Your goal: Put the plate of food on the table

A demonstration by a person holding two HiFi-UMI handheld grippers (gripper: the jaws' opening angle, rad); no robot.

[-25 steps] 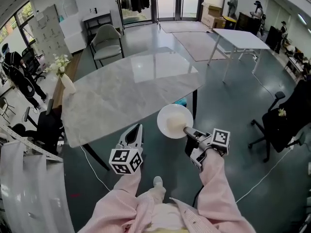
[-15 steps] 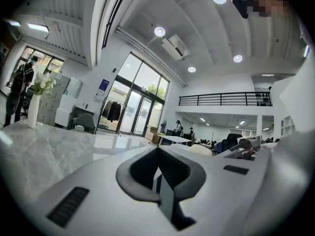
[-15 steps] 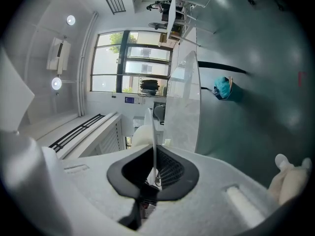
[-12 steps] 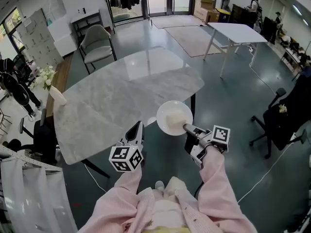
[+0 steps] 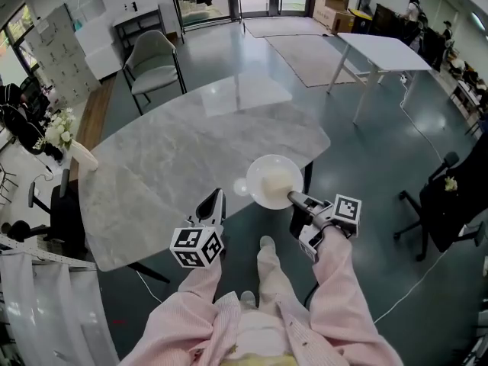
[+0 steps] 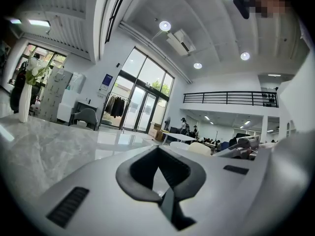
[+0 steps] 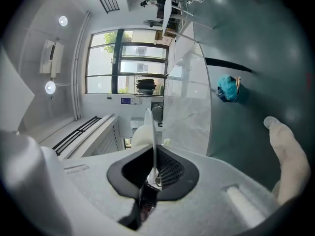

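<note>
Plate (image 5: 272, 181) now over table (image 5: 175, 151) edge

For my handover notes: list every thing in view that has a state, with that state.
plate: clamped by its rim, over the near edge of the table.
food: heaped on the plate.
right gripper: shut on the plate's rim.
left gripper: shut, nothing between its jaws.

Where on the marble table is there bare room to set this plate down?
Nearly the whole marble table is bare: the wide middle, from the near edge under the plate to the far edge by the grey chair. Only the left end is taken, by the flower vase.
</note>
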